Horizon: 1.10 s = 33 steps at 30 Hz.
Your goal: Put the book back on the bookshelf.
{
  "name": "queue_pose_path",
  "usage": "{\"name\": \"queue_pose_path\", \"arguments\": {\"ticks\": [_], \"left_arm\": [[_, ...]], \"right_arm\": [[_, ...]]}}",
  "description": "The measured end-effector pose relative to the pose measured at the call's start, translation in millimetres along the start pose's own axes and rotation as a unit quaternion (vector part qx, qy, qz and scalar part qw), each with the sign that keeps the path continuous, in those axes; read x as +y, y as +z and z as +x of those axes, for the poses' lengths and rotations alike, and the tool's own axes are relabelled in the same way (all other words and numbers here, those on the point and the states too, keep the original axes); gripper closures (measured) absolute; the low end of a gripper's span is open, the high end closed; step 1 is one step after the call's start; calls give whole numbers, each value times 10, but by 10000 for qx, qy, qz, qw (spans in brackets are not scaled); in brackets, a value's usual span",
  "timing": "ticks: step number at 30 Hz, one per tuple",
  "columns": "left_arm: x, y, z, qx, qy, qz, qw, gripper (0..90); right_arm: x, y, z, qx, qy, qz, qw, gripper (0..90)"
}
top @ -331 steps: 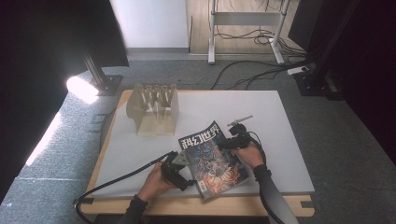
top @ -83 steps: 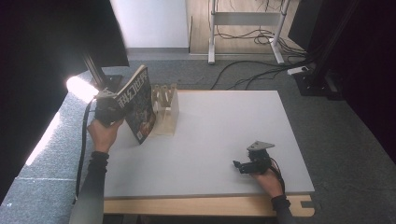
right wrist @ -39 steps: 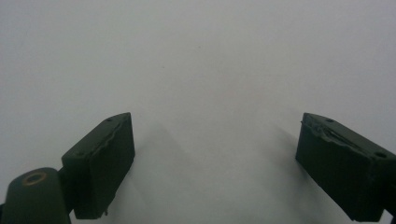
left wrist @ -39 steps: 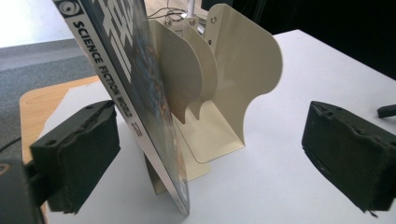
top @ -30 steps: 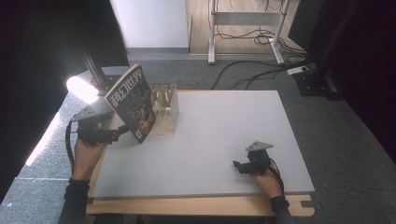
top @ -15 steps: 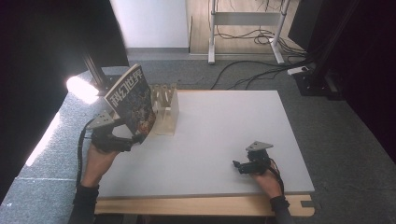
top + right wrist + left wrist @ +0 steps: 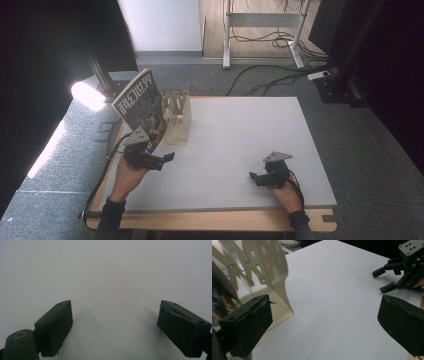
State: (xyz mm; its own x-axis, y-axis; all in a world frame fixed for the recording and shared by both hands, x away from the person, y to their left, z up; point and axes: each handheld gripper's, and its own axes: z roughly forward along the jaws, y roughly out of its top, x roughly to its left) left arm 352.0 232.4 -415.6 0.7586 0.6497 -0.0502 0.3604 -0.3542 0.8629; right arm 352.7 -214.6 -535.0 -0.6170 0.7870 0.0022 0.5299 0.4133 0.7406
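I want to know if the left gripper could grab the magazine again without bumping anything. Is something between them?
Nothing visible stands between them. In the high view the left gripper, jaws open and empty, sits just in front of the magazine, which stands propped in the wooden rack. The rack lies beside that path, not across it.

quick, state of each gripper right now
Left gripper: open, holding nothing; the magazine stands in the rack beside it.
Right gripper: open, holding nothing, over the bare table.
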Motion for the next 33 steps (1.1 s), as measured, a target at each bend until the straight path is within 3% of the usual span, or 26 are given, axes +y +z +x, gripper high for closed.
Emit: {"name": "queue_pose_path", "arguments": {"ticks": [8, 14, 26, 31, 33], "left_arm": [[-233, 228, 0, -89, -14, 225, 9997, 0], [-464, 369, 16, -226, -153, 368, 9990, 0], [-759, 531, 35, -213, -167, 675, 9974, 0], [-846, 612, 31, -122, -123, 980, 9950, 0], [-882, 678, 21, -10, -102, 1267, 9919, 0]], "right_arm": [[1, 0, -1, 11, 4, 8, 10000, 126], [-1, 1, -1, 11, 9, 6, 10000, 125], [-2, 2, -1, 13, 16, -1, 10000, 123], [-4, 2, 0, 12, 13, -7, 10000, 123], [-4, 2, -1, 13, 14, -7, 10000, 123]]}}
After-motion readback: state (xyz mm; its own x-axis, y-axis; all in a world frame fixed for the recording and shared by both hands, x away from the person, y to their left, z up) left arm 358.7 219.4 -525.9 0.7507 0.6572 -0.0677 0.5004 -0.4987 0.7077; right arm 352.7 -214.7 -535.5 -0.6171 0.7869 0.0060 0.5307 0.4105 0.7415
